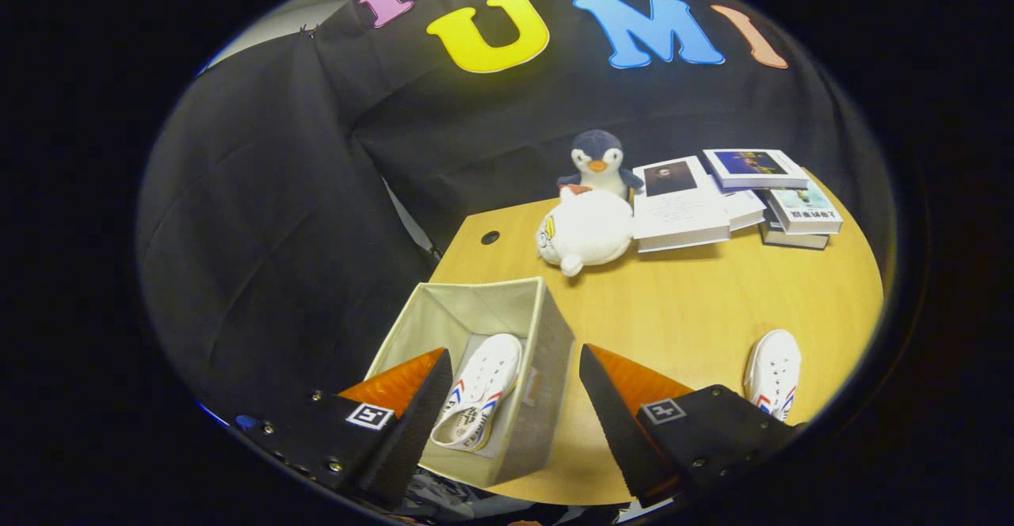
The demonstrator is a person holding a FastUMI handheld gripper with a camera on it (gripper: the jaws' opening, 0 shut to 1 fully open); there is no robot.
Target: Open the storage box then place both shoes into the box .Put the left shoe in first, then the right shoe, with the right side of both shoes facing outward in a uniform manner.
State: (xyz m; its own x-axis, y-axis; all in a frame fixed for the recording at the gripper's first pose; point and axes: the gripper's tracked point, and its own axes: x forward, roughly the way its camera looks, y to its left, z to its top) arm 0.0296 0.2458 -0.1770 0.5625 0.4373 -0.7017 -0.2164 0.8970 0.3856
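A grey fabric storage box (547, 328) stands open on the wooden table, below and between my fingers. One white shoe (481, 399) with red and blue stripes lies inside it, toe pointing away from me. A second white shoe (774, 371) of the same kind rests on the table to the right of my right finger. My gripper (515, 364) hangs above the box, open wide, with nothing between its orange-and-black fingers (610, 391).
Beyond the box lie a white plush toy (586, 229) and a penguin plush (598, 161). A pile of books (733, 193) sits at the far right of the table (673, 304). A cable hole (490, 237) marks the far left corner.
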